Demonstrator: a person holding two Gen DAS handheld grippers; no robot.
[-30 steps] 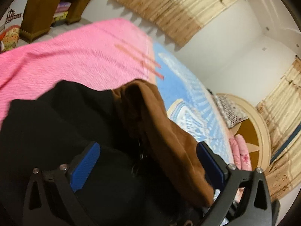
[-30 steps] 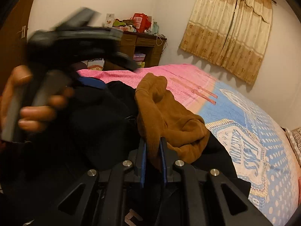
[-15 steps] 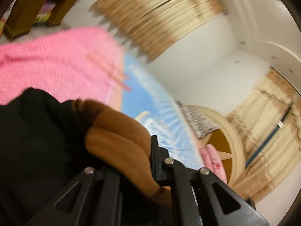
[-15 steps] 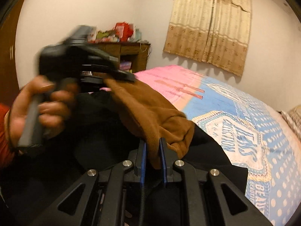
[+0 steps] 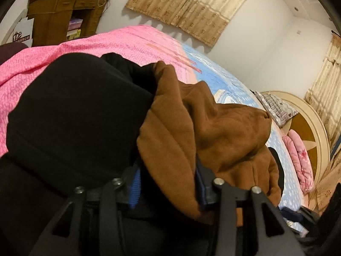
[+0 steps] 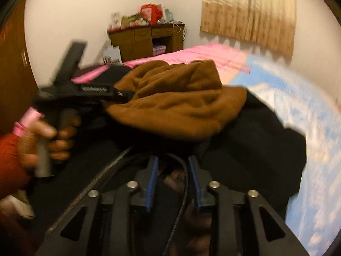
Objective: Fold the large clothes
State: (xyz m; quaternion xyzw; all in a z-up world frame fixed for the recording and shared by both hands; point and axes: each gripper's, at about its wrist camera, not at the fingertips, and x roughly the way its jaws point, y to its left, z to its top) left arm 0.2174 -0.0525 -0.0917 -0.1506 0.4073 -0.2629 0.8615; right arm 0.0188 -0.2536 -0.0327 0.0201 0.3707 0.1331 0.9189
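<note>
garment: black jacket [image 5: 74, 115] with brown lining [image 5: 213, 132], heaped on bed [image 5: 53, 55], long axis unclear | left gripper [image 5: 168, 187]: opening, lining fold between jaws | right gripper [image 6: 173, 181]: opening, drawcord [image 6: 185, 183] between jaws, beside lining

Ahead of the hand-held gripper spreads the bed [image 5: 132, 42], pink bedspread meeting a blue patterned one [image 5: 226, 83]. Beyond, a cluttered wooden desk [image 5: 57, 15] and beige curtains [image 5: 191, 6]; off right, a round headboard [image 5: 307, 125] and pillows [image 5: 277, 108].
</note>
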